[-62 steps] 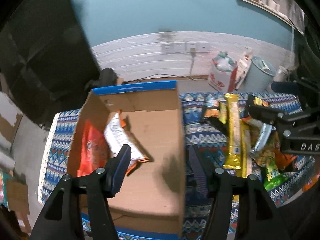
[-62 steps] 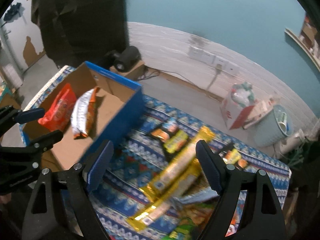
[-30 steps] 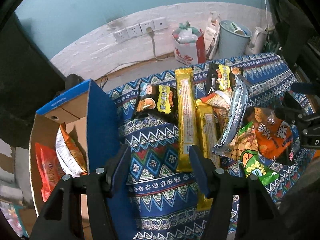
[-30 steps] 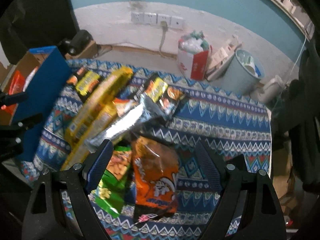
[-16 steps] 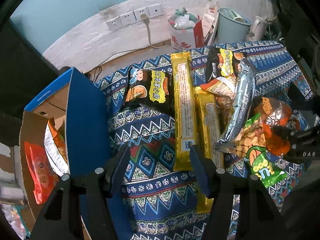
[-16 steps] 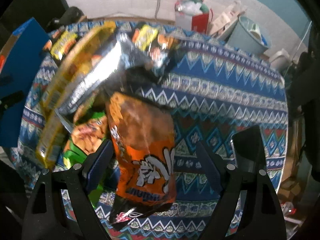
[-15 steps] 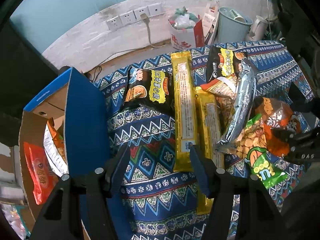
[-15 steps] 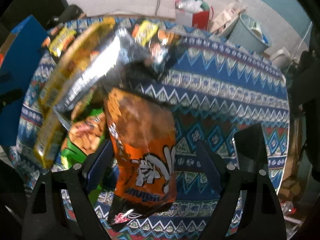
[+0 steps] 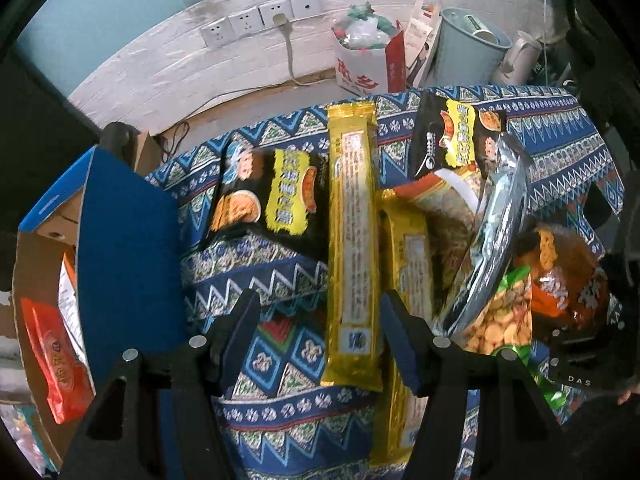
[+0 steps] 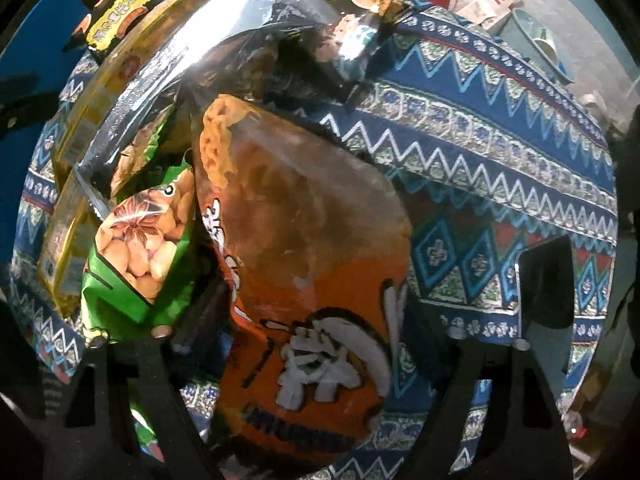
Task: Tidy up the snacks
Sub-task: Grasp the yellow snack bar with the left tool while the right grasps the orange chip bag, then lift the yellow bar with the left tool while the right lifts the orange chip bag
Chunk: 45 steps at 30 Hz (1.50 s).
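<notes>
My right gripper points straight down over the orange snack bag. Its jaws are closing and its pads press the bag's two sides. That bag also shows at the right of the left wrist view, under the right gripper's black body. My left gripper is open, low over the patterned cloth. A long yellow packet lies between its fingers, nearer the right one, untouched. The blue cardboard box stands at the left with a red packet and a white-orange packet inside.
Around the orange bag lie a green peanut bag, a silver packet, a second yellow packet and two black-and-yellow packets. Beyond the table's far edge stand a paper bag and a bin by the wall.
The right gripper has dropped onto the orange bag and its jaws have narrowed around it. The left gripper has sunk toward the long yellow packet, still open.
</notes>
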Motion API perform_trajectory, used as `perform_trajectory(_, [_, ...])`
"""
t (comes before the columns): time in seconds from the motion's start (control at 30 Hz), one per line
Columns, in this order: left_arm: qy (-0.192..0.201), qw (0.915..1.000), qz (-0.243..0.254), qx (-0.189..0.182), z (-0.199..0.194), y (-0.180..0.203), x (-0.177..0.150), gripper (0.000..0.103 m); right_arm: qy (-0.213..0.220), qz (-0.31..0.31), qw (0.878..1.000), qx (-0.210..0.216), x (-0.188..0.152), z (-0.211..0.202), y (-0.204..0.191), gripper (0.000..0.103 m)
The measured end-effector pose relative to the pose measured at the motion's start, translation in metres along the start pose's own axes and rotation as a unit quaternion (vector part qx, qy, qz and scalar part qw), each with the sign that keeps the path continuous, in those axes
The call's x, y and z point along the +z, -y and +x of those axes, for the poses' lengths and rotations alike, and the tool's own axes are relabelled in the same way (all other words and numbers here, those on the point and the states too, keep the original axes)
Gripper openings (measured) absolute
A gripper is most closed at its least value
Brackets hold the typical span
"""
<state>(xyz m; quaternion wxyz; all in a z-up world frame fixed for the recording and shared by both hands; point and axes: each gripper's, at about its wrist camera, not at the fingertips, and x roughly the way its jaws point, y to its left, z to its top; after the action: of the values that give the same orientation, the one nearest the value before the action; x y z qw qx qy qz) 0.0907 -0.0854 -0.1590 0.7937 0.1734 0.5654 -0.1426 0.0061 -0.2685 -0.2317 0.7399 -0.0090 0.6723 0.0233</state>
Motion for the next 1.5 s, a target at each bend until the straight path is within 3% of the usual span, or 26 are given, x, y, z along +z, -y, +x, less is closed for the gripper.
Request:
perform_trajectory(0.1, [0.001,1.0000,-0.003,0.000,0.006,0.001,0.007,0.064,0.008,0.000,1.000,0.005,-0.001,-0.003,0.004,0.048])
perform_trajectory(0.17, [0.000,1.0000,-0.008,-0.004,0.011,0.001,0.013,0.064,0.018,0.006,1.000,-0.007,-0.002,-0.007,0.010,0.045])
perform_trajectory(0.43, [-0.008,0.9991,-0.028,-0.030,0.028,0.003,0.026,0.064,0.058,0.054,0.997,-0.012,0.001,-0.023,0.040,0.045])
perform_trajectory(0.67, [-0.013,0.9973,-0.046,-0.055,0.044,0.006,0.034,0.063,0.067,0.069,0.995,-0.005,0.010,-0.029,0.055,0.045])
perform_trajectory(0.87, [-0.009,0.9935,-0.067,-0.092,0.051,0.001,0.036,0.040,0.070,0.072,0.995,-0.004,0.019,-0.032,0.060,0.045])
perform_trajectory(0.93, [-0.008,0.9939,-0.064,-0.089,0.053,0.001,0.037,0.031,0.074,0.072,0.995,-0.003,0.023,-0.034,0.062,0.045])
perform_trajectory(1.27, [0.010,0.9980,-0.025,-0.058,0.042,0.012,0.024,0.028,0.093,0.075,0.993,-0.007,0.023,-0.047,0.058,0.045])
perform_trajectory(1.5, [0.046,0.9982,-0.015,-0.036,0.013,0.011,0.013,0.028,0.113,0.074,0.991,-0.013,0.025,-0.062,0.055,0.045])
